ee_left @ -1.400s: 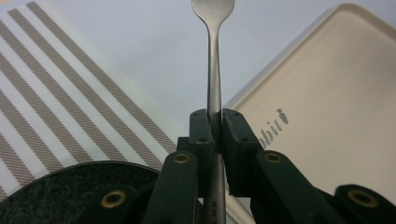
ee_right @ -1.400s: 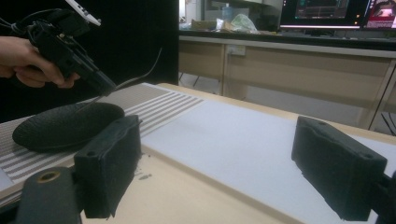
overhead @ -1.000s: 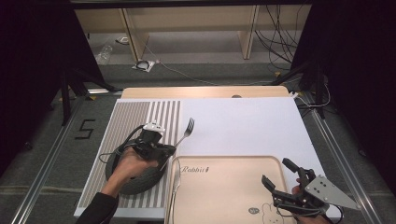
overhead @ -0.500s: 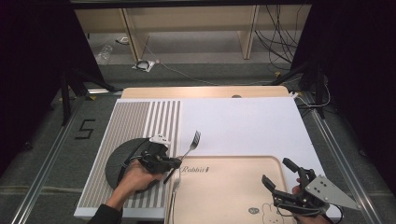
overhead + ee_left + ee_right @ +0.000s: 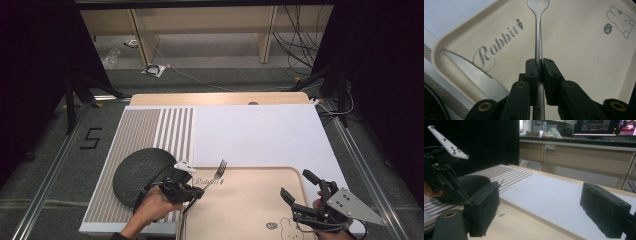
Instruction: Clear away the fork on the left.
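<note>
The left gripper (image 5: pixel 192 192), clenched on the slim steel fork (image 5: pixel 538 37), has carried it from the round black plate (image 5: pixel 137 172) over the cream rabbit-printed tray (image 5: pixel 260 210), likely to lay it beside the serrated knife (image 5: pixel 474 75); the right gripper (image 5: pixel 305 197) waits released.

**Around the white mat**

A white mat (image 5: pixel 255 132) covers the table (image 5: pixel 220 98). Just left of it lies a grey-and-white striped mat (image 5: pixel 150 135), bearing a dark round plate (image 5: pixel 137 172) near its front. Behind the white mat, on the floor (image 5: pixel 210 75), cables (image 5: pixel 295 45) trail beside wooden furniture legs (image 5: pixel 141 42).
</note>
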A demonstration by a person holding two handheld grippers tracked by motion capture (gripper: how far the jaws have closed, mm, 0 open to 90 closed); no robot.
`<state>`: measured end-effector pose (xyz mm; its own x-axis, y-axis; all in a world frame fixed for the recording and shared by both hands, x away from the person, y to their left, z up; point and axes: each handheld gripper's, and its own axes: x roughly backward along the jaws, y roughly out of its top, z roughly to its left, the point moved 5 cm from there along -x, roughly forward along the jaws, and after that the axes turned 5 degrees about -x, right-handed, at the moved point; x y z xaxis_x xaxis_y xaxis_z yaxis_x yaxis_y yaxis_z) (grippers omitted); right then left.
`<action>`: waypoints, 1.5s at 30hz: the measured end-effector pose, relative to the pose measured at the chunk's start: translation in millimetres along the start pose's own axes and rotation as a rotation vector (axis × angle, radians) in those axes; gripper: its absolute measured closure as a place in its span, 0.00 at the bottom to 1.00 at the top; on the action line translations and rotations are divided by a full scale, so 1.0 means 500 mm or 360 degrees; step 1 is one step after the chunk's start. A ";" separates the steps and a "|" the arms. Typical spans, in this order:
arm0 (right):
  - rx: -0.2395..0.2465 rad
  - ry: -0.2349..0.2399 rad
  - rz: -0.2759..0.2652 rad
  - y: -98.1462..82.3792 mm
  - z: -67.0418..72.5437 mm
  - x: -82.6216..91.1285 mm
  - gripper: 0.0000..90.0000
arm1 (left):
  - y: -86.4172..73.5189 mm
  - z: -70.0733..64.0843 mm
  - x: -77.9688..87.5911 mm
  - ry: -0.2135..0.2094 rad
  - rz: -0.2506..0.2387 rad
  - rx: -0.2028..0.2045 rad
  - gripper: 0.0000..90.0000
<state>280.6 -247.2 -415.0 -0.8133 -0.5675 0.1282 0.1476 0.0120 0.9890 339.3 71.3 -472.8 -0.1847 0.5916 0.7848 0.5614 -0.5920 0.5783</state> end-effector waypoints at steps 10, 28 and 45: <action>-0.0003 0.0003 0.0008 -0.001 0.001 0.000 0.19 | -0.017 -0.033 -0.011 -0.0034 0.0051 -0.0027 0.92; 0.0011 0.0004 0.0008 -0.001 0.003 -0.001 0.19 | -0.035 -0.059 -0.027 -0.0099 0.0121 -0.0026 0.92; 0.0010 0.0007 0.0009 -0.001 0.003 -0.001 0.19 | -0.049 -0.084 -0.045 -0.0144 0.0238 -0.0037 0.92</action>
<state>279.8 -245.7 -415.3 -0.8100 -0.5710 0.1333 0.1484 0.0204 0.9887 296.0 49.6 -495.1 -0.0262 0.5421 0.8399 0.5579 -0.6892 0.4623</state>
